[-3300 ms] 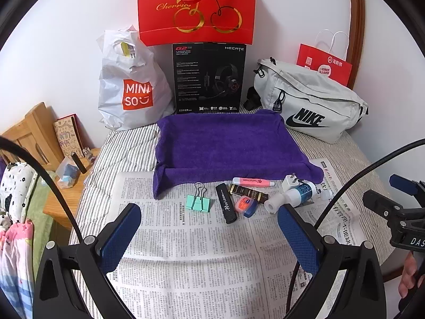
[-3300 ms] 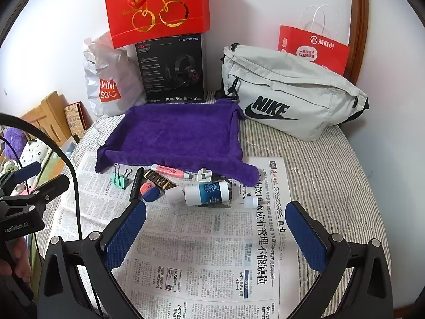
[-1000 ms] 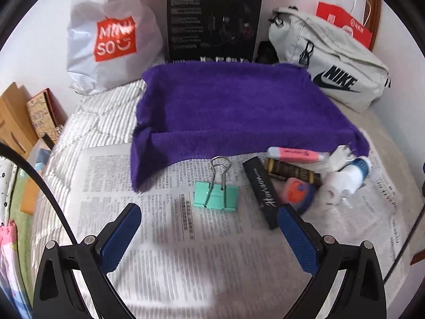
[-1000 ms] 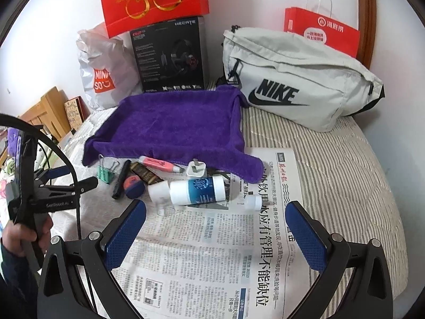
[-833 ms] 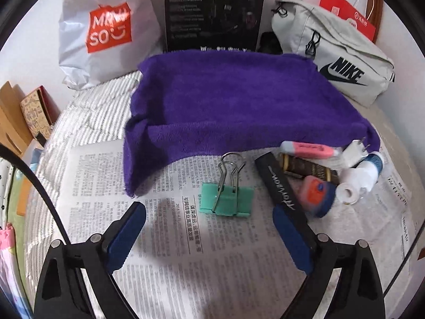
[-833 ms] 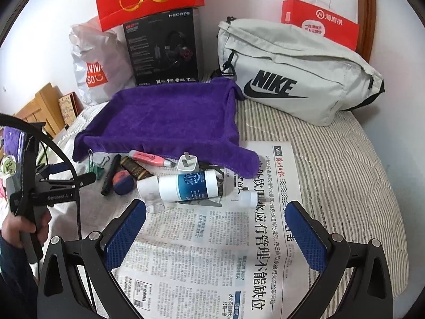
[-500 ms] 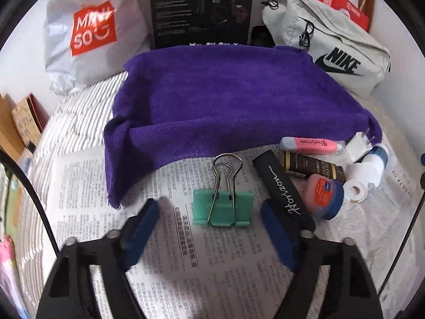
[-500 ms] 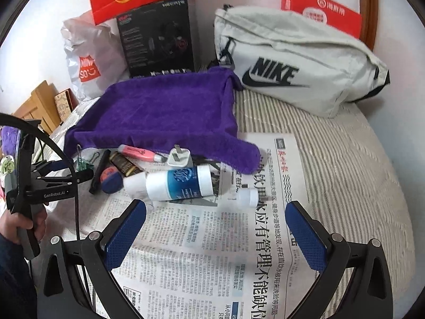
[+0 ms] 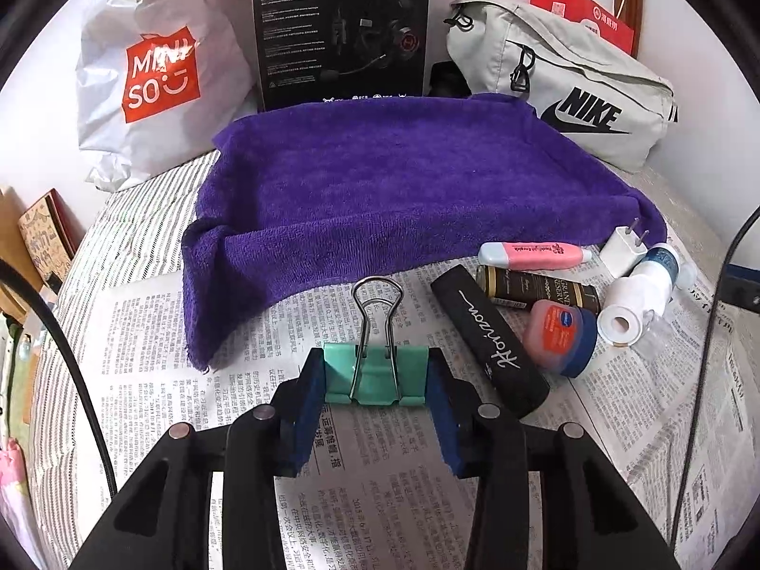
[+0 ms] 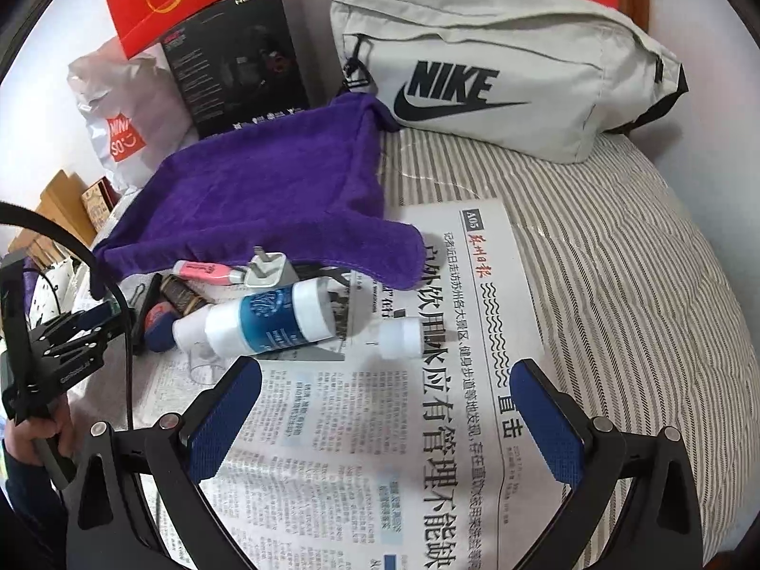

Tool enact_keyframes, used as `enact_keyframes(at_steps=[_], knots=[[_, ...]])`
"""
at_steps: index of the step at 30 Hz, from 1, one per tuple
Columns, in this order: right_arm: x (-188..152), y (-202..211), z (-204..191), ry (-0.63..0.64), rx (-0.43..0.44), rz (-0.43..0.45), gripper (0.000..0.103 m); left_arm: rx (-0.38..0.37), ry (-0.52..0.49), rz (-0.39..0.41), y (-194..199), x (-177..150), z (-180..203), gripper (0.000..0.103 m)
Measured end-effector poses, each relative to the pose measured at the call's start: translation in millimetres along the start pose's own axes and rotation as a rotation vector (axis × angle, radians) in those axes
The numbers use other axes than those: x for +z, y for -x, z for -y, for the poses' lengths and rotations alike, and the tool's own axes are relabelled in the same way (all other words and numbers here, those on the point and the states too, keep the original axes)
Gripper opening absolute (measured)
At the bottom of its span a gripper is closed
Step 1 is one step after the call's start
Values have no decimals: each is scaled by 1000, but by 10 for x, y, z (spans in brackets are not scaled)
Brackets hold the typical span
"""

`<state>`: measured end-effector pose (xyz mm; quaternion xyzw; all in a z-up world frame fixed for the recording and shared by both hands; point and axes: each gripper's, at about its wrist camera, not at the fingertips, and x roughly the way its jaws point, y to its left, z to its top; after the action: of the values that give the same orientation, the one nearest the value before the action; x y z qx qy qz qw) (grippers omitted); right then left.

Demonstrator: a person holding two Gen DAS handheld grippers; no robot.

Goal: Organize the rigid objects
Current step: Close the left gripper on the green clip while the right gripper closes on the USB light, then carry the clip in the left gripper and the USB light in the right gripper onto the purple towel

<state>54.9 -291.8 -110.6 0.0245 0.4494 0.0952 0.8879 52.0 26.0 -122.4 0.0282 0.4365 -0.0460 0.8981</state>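
A green binder clip (image 9: 408,373) lies on the newspaper (image 9: 156,370) in front of the purple towel (image 9: 403,180). My left gripper (image 9: 375,380) has its jaws closing on the clip, and both blue pads touch its sides. To the clip's right lie a black case (image 9: 489,337), a small red-and-blue tin (image 9: 560,337), a brown tube (image 9: 532,287), a pink highlighter (image 9: 532,254), a white plug (image 9: 622,251) and a white bottle (image 10: 270,320). My right gripper (image 10: 384,375) hangs open over the newspaper, just short of the bottle and a small white cap (image 10: 401,339).
Behind the towel stand a white shopping bag (image 9: 156,76), a black headset box (image 9: 342,33) and a grey Nike bag (image 10: 498,76), with red paper bags above. The striped bed cover (image 10: 617,261) stretches right. Wooden furniture (image 9: 19,237) stands off the left edge.
My left gripper came down and forward around the binder clip, and its jaws narrowed from wide open until the pads met the clip. My right gripper sank closer to the bottle and cap.
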Motion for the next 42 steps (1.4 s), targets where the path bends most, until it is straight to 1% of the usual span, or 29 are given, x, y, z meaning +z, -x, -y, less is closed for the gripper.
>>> enact_keyframes(at_steps=[3, 5, 7, 9, 10, 13, 14, 16, 25, 28, 34, 38, 42], knots=[[15, -73, 15, 28, -37, 3, 98, 1, -1, 0, -1, -4, -2, 40], [19, -154, 35, 34, -62, 4, 91, -2, 2, 0, 0, -6, -1, 40], [23, -256, 32, 40, -52, -17, 71, -4, 4, 0, 2, -9, -4, 40], [34, -332, 7, 51, -49, -33, 62, 0, 0, 0, 2, -7, 6, 40], [39, -373, -21, 66, -62, -30, 62, -1, 1, 0, 3, -10, 3, 40], [43, -380, -96, 109, -106, 3, 54, -3, 2, 0, 0, -10, 4, 40], [43, -370, -107, 112, -102, 5, 46, -2, 1, 0, -2, -10, 1, 40], [56, -349, -114, 116, -94, 5, 36, -3, 2, 0, -2, -10, 2, 40], [52, -268, -49, 89, -61, -10, 36, -2, 2, 0, -6, -13, 12, 40], [78, -211, -66, 97, -46, -8, 36, -11, 21, -13, -3, 0, -16, 39], [127, -95, -126, 120, -37, 9, 36, 6, 54, -48, 57, -7, -96, 39], [166, -8, -200, 139, -16, 30, 36, -18, 109, -39, 172, -35, -217, 39], [218, 28, -298, 165, -1, 43, 36, -9, 125, -14, 330, -20, -288, 39]])
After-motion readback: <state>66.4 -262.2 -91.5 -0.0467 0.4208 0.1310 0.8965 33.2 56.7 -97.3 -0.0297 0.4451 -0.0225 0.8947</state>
